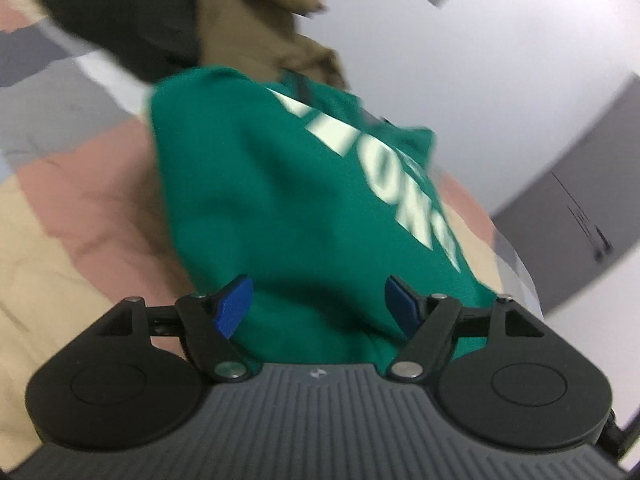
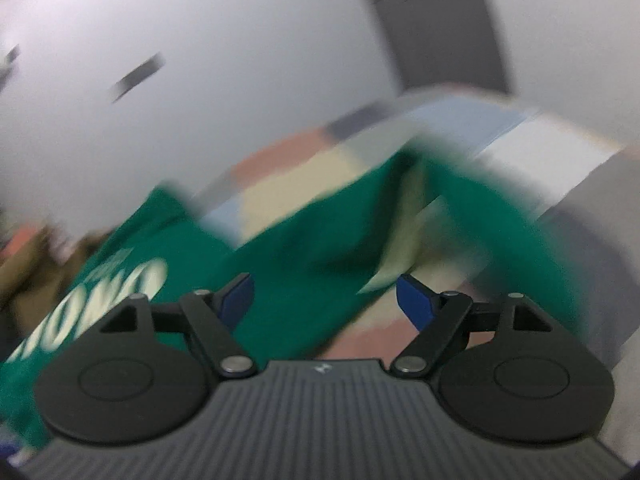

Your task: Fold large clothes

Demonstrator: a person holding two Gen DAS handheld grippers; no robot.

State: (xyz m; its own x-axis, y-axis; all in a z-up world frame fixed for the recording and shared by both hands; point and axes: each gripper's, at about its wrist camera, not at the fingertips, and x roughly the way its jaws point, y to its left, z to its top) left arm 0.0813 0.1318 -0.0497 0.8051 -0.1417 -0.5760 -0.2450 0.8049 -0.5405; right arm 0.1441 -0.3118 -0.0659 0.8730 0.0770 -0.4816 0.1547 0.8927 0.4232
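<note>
A green shirt [image 1: 280, 200] with large white letters lies on a patchwork bedspread [image 1: 92, 184] of pink, beige and grey patches. My left gripper [image 1: 318, 300] is open just above the shirt's near edge, blue fingertips [image 1: 236, 304] wide apart, holding nothing. In the blurred right wrist view the same green shirt [image 2: 280, 280] stretches across the bedspread [image 2: 280, 192], a sleeve reaching to the right. My right gripper [image 2: 326, 300] is open over the cloth, holding nothing.
A pile of brown cloth [image 1: 260, 20] and black cloth [image 1: 132, 12] lies beyond the shirt. A white wall [image 1: 480, 60] stands behind the bed. A grey cabinet [image 1: 592, 184] is at the right. Both views are motion-blurred.
</note>
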